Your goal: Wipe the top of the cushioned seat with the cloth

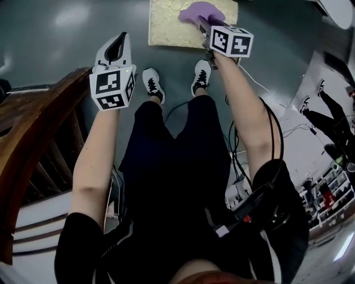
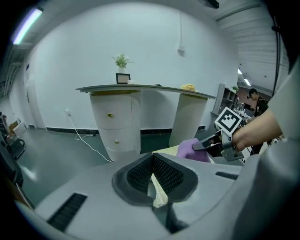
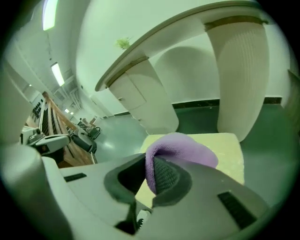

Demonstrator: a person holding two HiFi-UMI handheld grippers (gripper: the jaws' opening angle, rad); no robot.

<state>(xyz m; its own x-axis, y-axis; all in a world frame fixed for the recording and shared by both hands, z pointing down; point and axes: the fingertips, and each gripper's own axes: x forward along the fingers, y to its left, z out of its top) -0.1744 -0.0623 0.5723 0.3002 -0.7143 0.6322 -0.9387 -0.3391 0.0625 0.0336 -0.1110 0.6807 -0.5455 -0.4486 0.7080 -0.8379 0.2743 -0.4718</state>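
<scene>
— What have you got in the right one?

— From my seat, the right gripper has its jaws clamped on the cloth. It is a purple cloth; one fold is pinched between the pads and the rest bulges out ahead of them.

— And where is that against the seat?

— In the head view I see the cloth over the far right part of the cushioned seat, a pale yellow square pad on the dark green floor. The right gripper reaches out over the near edge of the pad. Through the right gripper view the seat lies just under and beyond the cloth. I can't tell whether the cloth presses on the top or only hangs just above it.

— The left one?

— The left gripper has its pads closed tip to tip with nothing held. A sliver of the yellow seat shows through the gap below the tips. In the head view the left gripper is off to the left over bare floor, well apart from the seat, beside a wooden rail.

— Anything else near?

— The person's shoes stand on the floor just short of the seat. Behind it, in the left gripper view, I see a white counter with a small plant and a picture frame on top.
</scene>
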